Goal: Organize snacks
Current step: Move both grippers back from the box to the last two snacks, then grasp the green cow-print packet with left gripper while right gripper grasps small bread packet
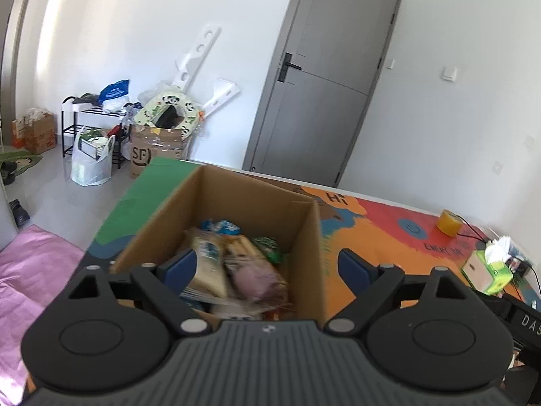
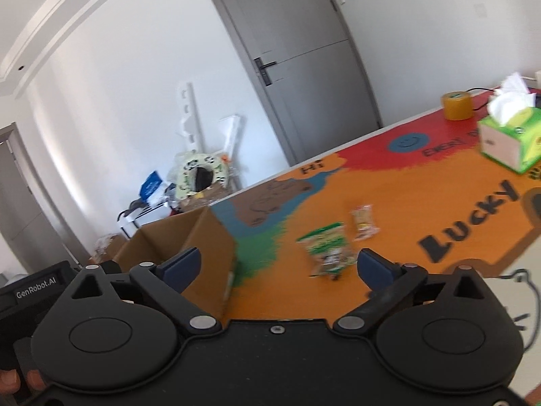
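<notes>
An open cardboard box (image 1: pixel 304 237) stands on the colourful table mat and holds several snack packets (image 1: pixel 236 264), blurred. My left gripper (image 1: pixel 267 265) is open and empty above the box's near edge. In the right wrist view the box (image 2: pixel 203 237) is at the left. A green snack packet (image 2: pixel 326 250) and a small pale packet (image 2: pixel 363 225) lie on the orange mat. My right gripper (image 2: pixel 279 265) is open and empty, just short of the green packet.
A tissue box (image 2: pixel 510 138) and a yellow tape roll (image 2: pixel 458 105) stand at the table's far right; they also show in the left wrist view, tissue box (image 1: pixel 490 270) and tape roll (image 1: pixel 449 221). A grey door (image 1: pixel 324 77) and floor clutter (image 1: pixel 159 128) lie beyond.
</notes>
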Action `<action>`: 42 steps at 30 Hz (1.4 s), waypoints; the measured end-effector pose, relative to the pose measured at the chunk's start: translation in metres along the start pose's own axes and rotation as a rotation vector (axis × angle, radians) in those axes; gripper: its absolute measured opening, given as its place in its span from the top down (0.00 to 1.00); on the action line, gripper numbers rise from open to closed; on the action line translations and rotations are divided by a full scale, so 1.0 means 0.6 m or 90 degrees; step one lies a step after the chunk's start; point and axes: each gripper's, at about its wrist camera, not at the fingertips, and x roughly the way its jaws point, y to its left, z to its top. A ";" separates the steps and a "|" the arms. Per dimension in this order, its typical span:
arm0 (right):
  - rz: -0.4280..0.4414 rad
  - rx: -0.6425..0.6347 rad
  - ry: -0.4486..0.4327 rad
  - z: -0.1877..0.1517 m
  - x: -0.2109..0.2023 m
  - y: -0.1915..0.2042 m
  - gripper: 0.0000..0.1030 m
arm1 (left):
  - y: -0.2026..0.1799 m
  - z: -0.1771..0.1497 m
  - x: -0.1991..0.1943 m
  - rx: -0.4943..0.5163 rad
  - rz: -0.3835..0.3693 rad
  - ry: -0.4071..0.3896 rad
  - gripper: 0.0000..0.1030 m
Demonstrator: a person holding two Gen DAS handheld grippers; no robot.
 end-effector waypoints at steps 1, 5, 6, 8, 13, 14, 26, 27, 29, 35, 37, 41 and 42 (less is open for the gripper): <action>-0.005 0.002 -0.001 0.000 -0.003 -0.007 0.00 | -0.009 -0.001 0.001 0.003 -0.003 0.001 0.12; -0.025 0.008 0.005 0.000 -0.018 -0.038 0.00 | -0.036 -0.009 0.004 0.013 -0.021 0.005 0.10; -0.029 0.008 0.005 0.000 -0.021 -0.044 0.00 | -0.044 -0.010 0.005 0.016 -0.027 0.006 0.10; -0.038 0.010 0.005 0.001 -0.030 -0.058 0.00 | -0.060 -0.013 0.007 0.021 -0.046 0.013 0.10; -0.055 0.021 0.001 0.009 -0.041 -0.090 0.00 | -0.101 -0.021 0.015 0.038 -0.072 0.023 0.10; -0.056 0.022 -0.001 0.011 -0.043 -0.095 0.00 | -0.108 -0.023 0.017 0.043 -0.075 0.024 0.10; -0.050 0.014 0.019 0.033 -0.023 -0.128 0.00 | -0.168 -0.033 0.075 0.060 -0.094 0.072 0.11; -0.049 0.014 0.023 0.037 -0.019 -0.131 0.00 | -0.172 -0.032 0.081 0.063 -0.091 0.076 0.11; -0.045 0.019 0.026 0.042 -0.012 -0.136 0.01 | -0.177 -0.032 0.093 0.063 -0.087 0.084 0.11; -0.040 0.027 0.041 0.059 0.014 -0.149 0.11 | -0.193 -0.029 0.125 0.061 -0.079 0.097 0.17; -0.037 0.028 0.045 0.064 0.023 -0.154 0.15 | -0.201 -0.029 0.138 0.063 -0.076 0.107 0.20; -0.036 0.032 0.051 0.073 0.041 -0.163 0.20 | -0.221 -0.032 0.165 0.071 -0.078 0.124 0.27; -0.036 0.034 0.052 0.075 0.046 -0.166 0.22 | -0.225 -0.033 0.170 0.072 -0.076 0.128 0.28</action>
